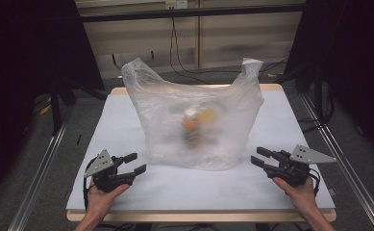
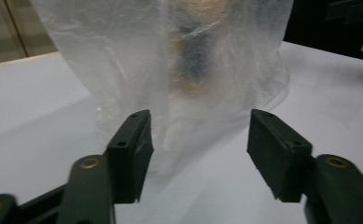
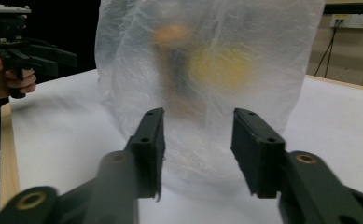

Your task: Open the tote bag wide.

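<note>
Standing mid-table between your left gripper [image 1: 135,163] and right gripper [image 1: 260,158], both spread open and empty, the thin translucent plastic bag [image 1: 194,115] looks light, limp and slippery, so pinch its upright handle ears.

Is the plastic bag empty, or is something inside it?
Not empty. Through the bag, blurred orange and yellow things show; what they are, I cannot tell.

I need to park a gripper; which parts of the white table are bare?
Bare white table lies left of the translucent plastic bag, right of it toward the far corner, and in front along the near edge. The middle is crowded by the bag.
</note>
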